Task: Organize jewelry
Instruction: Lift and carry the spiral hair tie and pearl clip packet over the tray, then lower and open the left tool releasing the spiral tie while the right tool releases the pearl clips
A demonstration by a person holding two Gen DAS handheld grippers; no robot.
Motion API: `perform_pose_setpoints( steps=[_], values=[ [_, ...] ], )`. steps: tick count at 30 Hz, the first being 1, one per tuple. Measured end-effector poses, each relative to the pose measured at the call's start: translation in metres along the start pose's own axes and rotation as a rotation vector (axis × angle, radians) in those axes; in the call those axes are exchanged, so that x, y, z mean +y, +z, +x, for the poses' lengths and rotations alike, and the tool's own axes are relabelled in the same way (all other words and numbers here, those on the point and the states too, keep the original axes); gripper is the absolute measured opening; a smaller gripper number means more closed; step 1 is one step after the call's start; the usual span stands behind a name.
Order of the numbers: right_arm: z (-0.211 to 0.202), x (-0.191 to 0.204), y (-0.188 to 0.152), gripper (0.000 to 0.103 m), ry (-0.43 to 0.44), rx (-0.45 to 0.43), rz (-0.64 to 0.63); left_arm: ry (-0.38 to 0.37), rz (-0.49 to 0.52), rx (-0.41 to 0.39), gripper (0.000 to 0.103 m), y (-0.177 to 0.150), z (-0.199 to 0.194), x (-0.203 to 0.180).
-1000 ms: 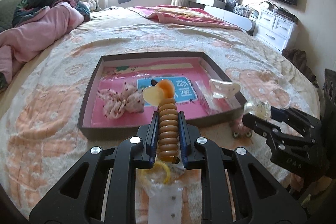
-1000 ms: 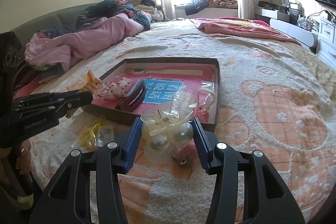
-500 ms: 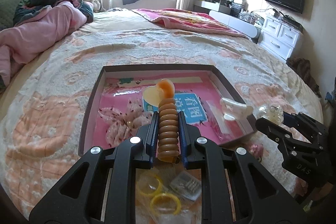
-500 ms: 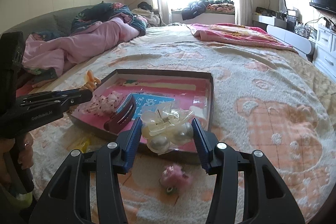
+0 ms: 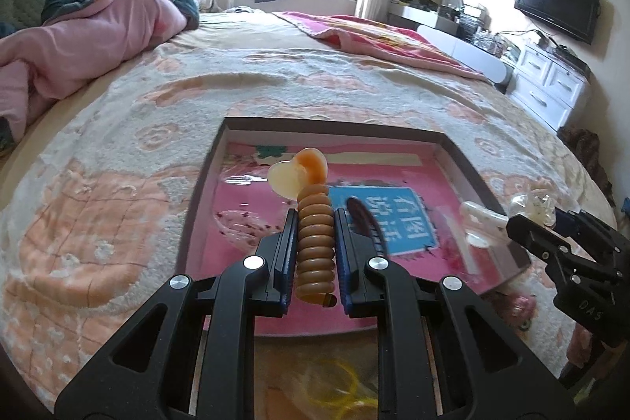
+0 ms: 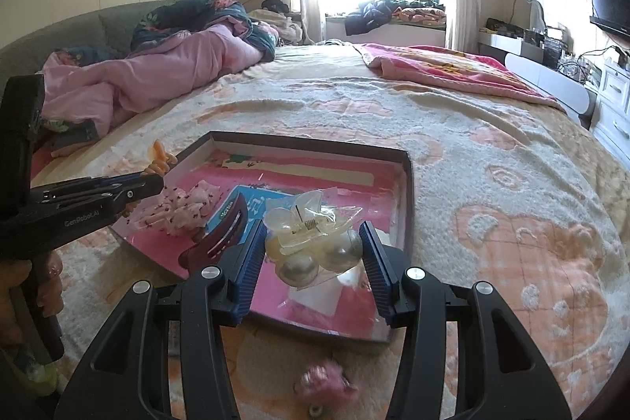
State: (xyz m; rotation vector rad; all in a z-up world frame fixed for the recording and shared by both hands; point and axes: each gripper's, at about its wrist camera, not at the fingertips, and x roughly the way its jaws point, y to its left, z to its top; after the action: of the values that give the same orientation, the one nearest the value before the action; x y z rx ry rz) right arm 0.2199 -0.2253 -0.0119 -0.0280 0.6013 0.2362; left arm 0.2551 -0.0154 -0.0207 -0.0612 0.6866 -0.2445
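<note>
My left gripper (image 5: 315, 219) is shut on an amber spiral hair tie (image 5: 315, 243) with a heart charm (image 5: 297, 172), held over the near part of the dark-rimmed tray (image 5: 334, 126) with its pink lining. My right gripper (image 6: 313, 235) is shut on a clear bagged hair clip with pearl balls (image 6: 315, 243), above the tray's (image 6: 409, 191) near right part. In the tray lie a floral pink scrunchie (image 6: 185, 207), a dark red hair clip (image 6: 220, 237) and a clear bagged clip (image 5: 480, 223). The left gripper (image 6: 153, 182) shows at the tray's left edge, the right gripper (image 5: 523, 223) at its right corner.
On the blanket in front of the tray lie yellow hair rings in a bag (image 5: 338, 388) and a pink flower hair piece (image 6: 327, 386). A pink quilt (image 6: 157, 77) is piled at the bed's far left. A white dresser (image 5: 551, 85) and a TV (image 5: 557, 0) stand at the right.
Both grippers have moved forward from the blanket's near edge to over the tray, still holding the hair tie and the bagged clip. The yellow rings and pink flower piece now lie behind them.
</note>
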Motion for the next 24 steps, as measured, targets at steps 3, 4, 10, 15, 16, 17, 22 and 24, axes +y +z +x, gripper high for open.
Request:
perform_pose_setpoints(
  steps=[3, 4, 10, 15, 16, 17, 22, 24],
  values=[
    [0.011, 0.003, 0.003, 0.046, 0.003, 0.011, -0.004, 0.014, -0.01, 0.003, 0.011, 0.001, 0.006, 0.007],
    [0.015, 0.005, 0.004, 0.046, 0.004, 0.014, -0.007, 0.021, -0.014, 0.004, 0.011, 0.001, 0.007, 0.01],
    [0.034, 0.017, 0.012, 0.046, 0.007, 0.033, -0.03, 0.051, -0.032, 0.003, 0.011, 0.0, 0.016, 0.022],
    [0.055, 0.024, 0.016, 0.047, 0.014, 0.072, -0.031, 0.065, -0.036, 0.006, 0.011, 0.001, 0.023, 0.029],
    [0.06, 0.025, 0.016, 0.047, 0.013, 0.082, -0.029, 0.069, -0.034, 0.009, 0.011, 0.001, 0.024, 0.03],
    [0.063, 0.026, 0.016, 0.047, 0.017, 0.091, -0.028, 0.071, -0.034, 0.013, 0.011, 0.002, 0.026, 0.03],
    [0.077, 0.034, 0.013, 0.047, 0.026, 0.131, -0.044, 0.071, -0.037, 0.038, 0.011, 0.003, 0.035, 0.033],
    [0.081, 0.038, 0.012, 0.047, 0.035, 0.147, -0.055, 0.071, -0.034, 0.042, 0.011, 0.004, 0.038, 0.033]
  ],
)
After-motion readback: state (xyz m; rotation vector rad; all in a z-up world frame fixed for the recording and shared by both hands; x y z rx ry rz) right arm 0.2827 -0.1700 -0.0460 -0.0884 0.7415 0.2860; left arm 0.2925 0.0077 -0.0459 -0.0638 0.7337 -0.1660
